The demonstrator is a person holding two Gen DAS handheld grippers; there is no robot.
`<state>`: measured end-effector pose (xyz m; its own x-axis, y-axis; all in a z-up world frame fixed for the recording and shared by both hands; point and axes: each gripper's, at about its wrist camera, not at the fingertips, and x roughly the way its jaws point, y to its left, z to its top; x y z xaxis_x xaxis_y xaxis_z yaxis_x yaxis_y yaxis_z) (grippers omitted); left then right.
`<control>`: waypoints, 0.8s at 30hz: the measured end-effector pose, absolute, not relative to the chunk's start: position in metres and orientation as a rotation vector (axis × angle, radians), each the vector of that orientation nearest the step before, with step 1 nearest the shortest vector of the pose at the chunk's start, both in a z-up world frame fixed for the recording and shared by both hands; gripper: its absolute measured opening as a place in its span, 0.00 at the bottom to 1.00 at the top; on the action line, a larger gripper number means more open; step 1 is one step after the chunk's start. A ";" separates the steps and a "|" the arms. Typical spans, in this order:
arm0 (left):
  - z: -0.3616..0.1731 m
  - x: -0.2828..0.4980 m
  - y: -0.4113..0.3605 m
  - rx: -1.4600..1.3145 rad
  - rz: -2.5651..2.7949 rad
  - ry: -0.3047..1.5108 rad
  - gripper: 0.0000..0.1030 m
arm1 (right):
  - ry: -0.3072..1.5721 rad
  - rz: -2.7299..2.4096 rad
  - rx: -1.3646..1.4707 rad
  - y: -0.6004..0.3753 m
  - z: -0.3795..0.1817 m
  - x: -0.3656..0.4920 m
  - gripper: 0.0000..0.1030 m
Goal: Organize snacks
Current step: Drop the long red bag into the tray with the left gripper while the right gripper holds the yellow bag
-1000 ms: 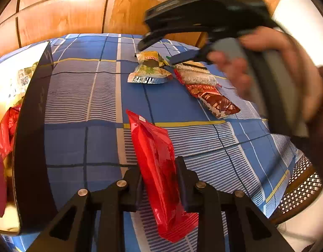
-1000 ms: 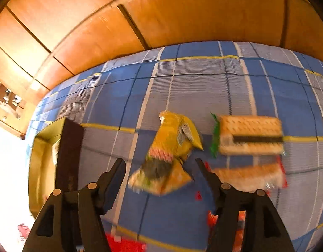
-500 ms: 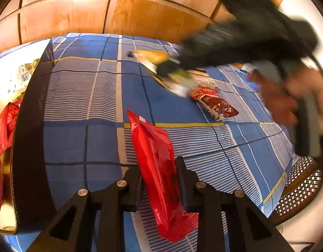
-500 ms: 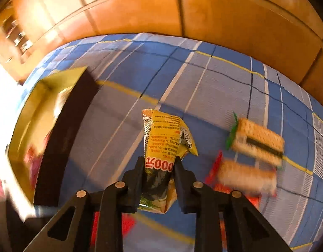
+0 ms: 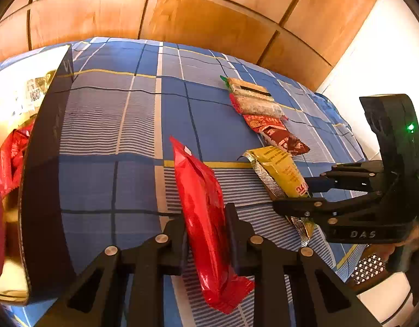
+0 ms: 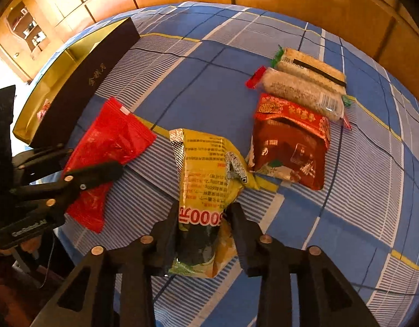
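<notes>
Carried nearer the red packet (image 6: 108,147), yellow packet (image 6: 206,190) points away lengthwise, right claw (image 6: 205,226) opening around it.

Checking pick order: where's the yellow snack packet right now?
Between the right claw fingers, whose jaws are opening around the yellow snack packet; in the right wrist view it sits between the red packet and the dark red pouch.

Blue plaid bedcover (image 6: 182,87) with dark gold-lined box (image 6: 81,87), dark-red pouch (image 6: 291,147) and two cracker packs (image 6: 304,81).

Red packet (image 5: 206,218) and yellow packet (image 6: 206,190) on checked cloth; three more beyond.
</notes>
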<state>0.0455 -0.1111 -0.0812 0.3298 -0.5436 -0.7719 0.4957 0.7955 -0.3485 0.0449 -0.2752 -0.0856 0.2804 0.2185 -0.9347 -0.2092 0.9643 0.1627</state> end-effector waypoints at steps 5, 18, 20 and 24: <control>-0.068 0.039 -0.113 -0.035 -0.696 0.995 0.14 | 1.219 0.262 -0.043 -0.266 -0.088 0.037 0.37; -0.033 0.038 -0.095 -0.079 -0.689 0.937 0.14 | 1.168 0.266 -0.015 -0.281 -0.081 0.014 0.37; -0.014 0.041 -0.081 -0.111 -0.669 0.894 0.14 | 1.166 0.265 -0.013 -0.279 -0.080 0.013 0.37; 0.014 0.055 -0.043 -0.180 -0.582 0.845 0.14 | 1.170 0.268 0.007 -0.281 -0.079 0.013 0.37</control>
<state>0.0547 -0.0426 0.0143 0.5192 -0.5519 -0.6525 0.4128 0.8305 -0.3740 0.0131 -0.2812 -0.0791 0.3622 0.2115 -0.9078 -0.2046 0.9682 0.1439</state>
